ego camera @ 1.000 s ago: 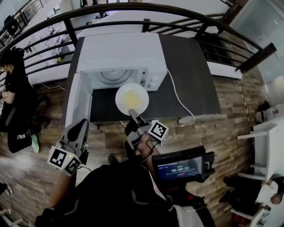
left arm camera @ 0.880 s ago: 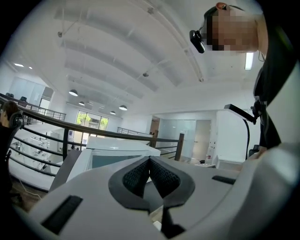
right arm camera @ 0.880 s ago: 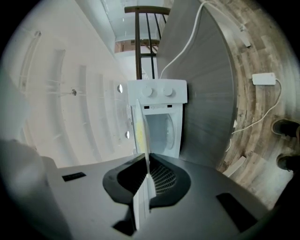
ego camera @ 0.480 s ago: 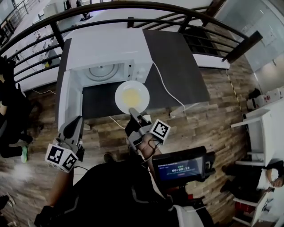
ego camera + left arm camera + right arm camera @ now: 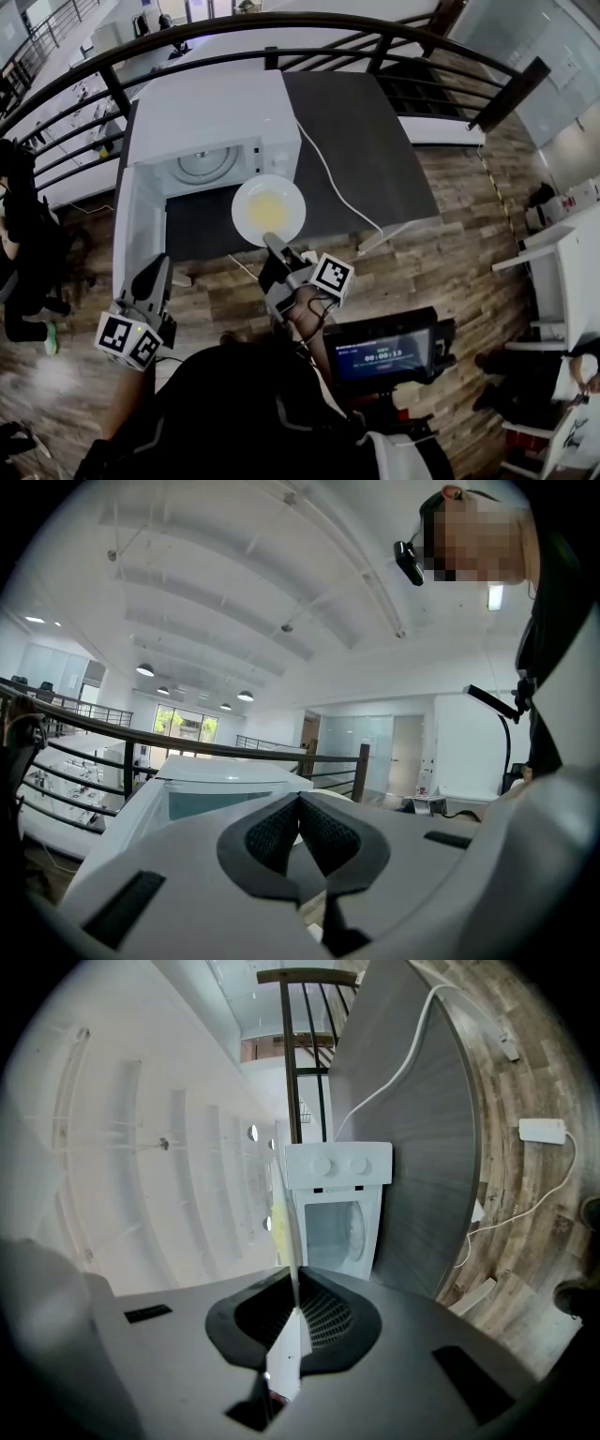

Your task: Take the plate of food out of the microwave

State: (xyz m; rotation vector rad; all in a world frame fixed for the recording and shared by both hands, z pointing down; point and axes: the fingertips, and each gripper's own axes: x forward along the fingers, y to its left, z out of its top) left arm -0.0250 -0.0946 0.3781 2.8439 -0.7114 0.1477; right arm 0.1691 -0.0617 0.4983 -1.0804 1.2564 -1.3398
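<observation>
Head view: hard to tell what the food [image 5: 267, 208] is, only a pale yellow patch at the middle of a round white plate [image 5: 246, 217]. Near rim of the plate hidden under the right gripper [image 5: 271, 242]. Seen edge-on in the right gripper view, so just a thin white line [image 5: 285, 1232] rising from the right gripper [image 5: 292, 1314], with the food out of sight there. Sits outside the microwave [image 5: 211, 117], just in front of its open cavity, over the dark surface [image 5: 375, 150]; resting on it or lifted off, unclear. Right jaws clamped on the plate's rim. Door [image 5: 139, 230] swung open at the microwave's left side. White cable [image 5: 330, 183] trailing from the microwave's right side across the surface. Left gripper [image 5: 155, 277] in front of that door, well apart from the plate. Left jaws pressed together on nothing in the left gripper view [image 5: 300, 810]. Microwave [image 5: 220, 782] largely cut off there behind the gripper body.
</observation>
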